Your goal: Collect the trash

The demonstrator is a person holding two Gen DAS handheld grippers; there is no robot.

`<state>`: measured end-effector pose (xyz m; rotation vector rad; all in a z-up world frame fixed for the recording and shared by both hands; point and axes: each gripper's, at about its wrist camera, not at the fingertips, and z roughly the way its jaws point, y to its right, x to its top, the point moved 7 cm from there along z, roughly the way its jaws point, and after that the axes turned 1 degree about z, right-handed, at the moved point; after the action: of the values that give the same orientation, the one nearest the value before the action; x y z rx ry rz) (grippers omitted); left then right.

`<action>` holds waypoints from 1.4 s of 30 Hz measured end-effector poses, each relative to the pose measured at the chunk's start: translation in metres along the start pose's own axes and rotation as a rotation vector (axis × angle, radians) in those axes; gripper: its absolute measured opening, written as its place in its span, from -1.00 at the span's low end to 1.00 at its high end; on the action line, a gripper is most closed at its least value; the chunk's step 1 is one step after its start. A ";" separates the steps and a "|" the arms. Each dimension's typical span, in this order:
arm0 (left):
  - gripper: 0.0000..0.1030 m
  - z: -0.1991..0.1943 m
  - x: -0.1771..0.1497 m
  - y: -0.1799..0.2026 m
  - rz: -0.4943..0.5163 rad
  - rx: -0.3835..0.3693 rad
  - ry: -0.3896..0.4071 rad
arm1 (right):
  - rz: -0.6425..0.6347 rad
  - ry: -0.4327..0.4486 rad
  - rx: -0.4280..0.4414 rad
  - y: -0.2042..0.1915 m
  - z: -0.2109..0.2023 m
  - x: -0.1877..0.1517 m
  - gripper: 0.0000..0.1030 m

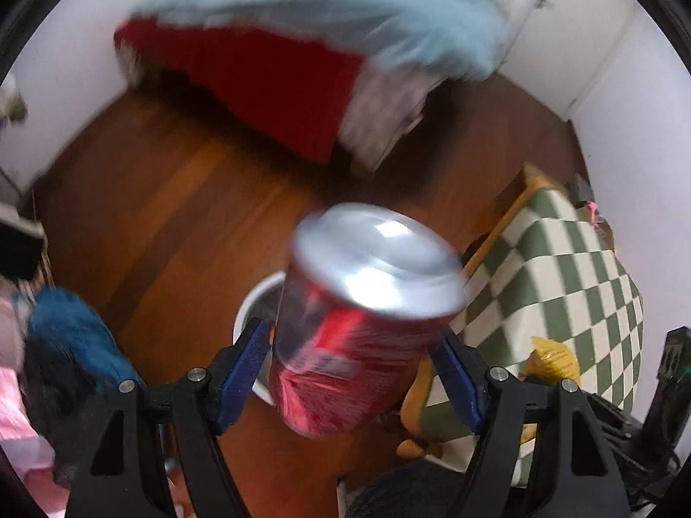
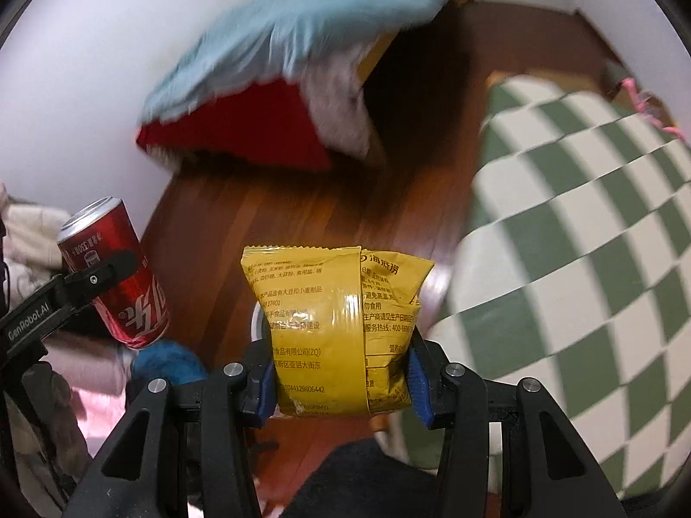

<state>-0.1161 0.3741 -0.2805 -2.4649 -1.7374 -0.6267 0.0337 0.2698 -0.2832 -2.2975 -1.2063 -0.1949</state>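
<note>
i have 2 pieces of trash in hand right now. my left gripper (image 1: 350, 371) has its fingers clamped on a red soda can (image 1: 358, 323), blue pads pressing its sides, and the can is tilted with its silver end toward the camera. from the right wrist view i can see that same can (image 2: 116, 272) held in the air off to the left, well clear of the floor. my right gripper (image 2: 341, 371) has its fingers closed on a yellow snack packet (image 2: 332, 328), pinched near its lower half, with the crumpled top standing up above the pads.

below the can, partly hidden by it, i can see the rim of a white bin (image 1: 255, 302) standing on the wooden floor (image 1: 172, 216), just beside the worktop with the green checked cloth (image 1: 561, 285). in the right wrist view only a sliver of white shows behind the packet, so i cannot tell how well that hand is lined up.

my read: picking up is done for these 2 items, and neither has been dropped in yet. what is left is to bring each over the bin opening and release. both views are blurred, so i cannot tell whether more trash remains on the cloth or the floor.
</note>
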 end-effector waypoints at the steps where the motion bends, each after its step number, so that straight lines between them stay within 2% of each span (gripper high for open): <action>1: 0.40 0.015 -0.001 -0.008 -0.024 -0.010 -0.035 | -0.002 -0.038 0.002 -0.006 0.021 -0.004 -0.03; 3: 0.40 0.044 -0.005 -0.019 -0.059 -0.037 -0.098 | -0.007 -0.092 -0.003 -0.013 0.051 -0.009 -0.03; 6: 0.40 0.082 -0.013 -0.032 -0.095 -0.029 -0.171 | -0.008 -0.189 -0.010 -0.022 0.105 -0.017 -0.03; 11: 0.50 0.107 -0.021 -0.063 -0.122 0.017 -0.212 | -0.035 -0.298 -0.029 -0.031 0.170 -0.025 -0.03; 13: 0.94 0.108 -0.028 -0.078 -0.134 0.048 -0.223 | -0.056 -0.337 -0.043 -0.037 0.195 -0.027 -0.03; 16: 0.96 0.106 -0.033 -0.097 -0.133 0.112 -0.211 | -0.055 -0.388 -0.049 -0.042 0.227 -0.031 0.00; 17: 0.96 0.104 -0.036 -0.104 -0.134 0.129 -0.209 | -0.058 -0.405 -0.047 -0.044 0.238 -0.031 0.32; 18: 0.96 0.103 -0.039 -0.111 -0.146 0.145 -0.207 | -0.060 -0.410 -0.050 -0.045 0.246 -0.029 0.84; 19: 0.96 0.101 -0.042 -0.116 -0.156 0.156 -0.203 | -0.064 -0.411 -0.054 -0.048 0.251 -0.030 1.00; 21: 0.96 0.097 -0.047 -0.122 -0.153 0.178 -0.193 | -0.079 -0.416 -0.053 -0.052 0.257 -0.031 1.00; 23: 0.96 0.090 -0.051 -0.124 -0.148 0.199 -0.185 | -0.087 -0.405 -0.048 -0.056 0.252 -0.032 1.00; 29: 0.96 0.058 -0.062 -0.116 -0.103 0.237 -0.141 | -0.154 -0.374 -0.122 -0.060 0.218 -0.035 1.00; 35: 0.96 0.014 -0.069 -0.097 -0.073 0.201 -0.082 | -0.188 -0.310 -0.136 -0.060 0.160 -0.036 1.00; 42: 0.96 -0.046 -0.079 -0.074 -0.048 0.180 -0.008 | -0.222 -0.226 -0.101 -0.071 0.087 -0.036 1.00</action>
<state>-0.2197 0.3179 -0.2801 -2.3156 -1.7749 -0.4424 -0.0542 0.3218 -0.3419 -2.3158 -1.6016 -0.0775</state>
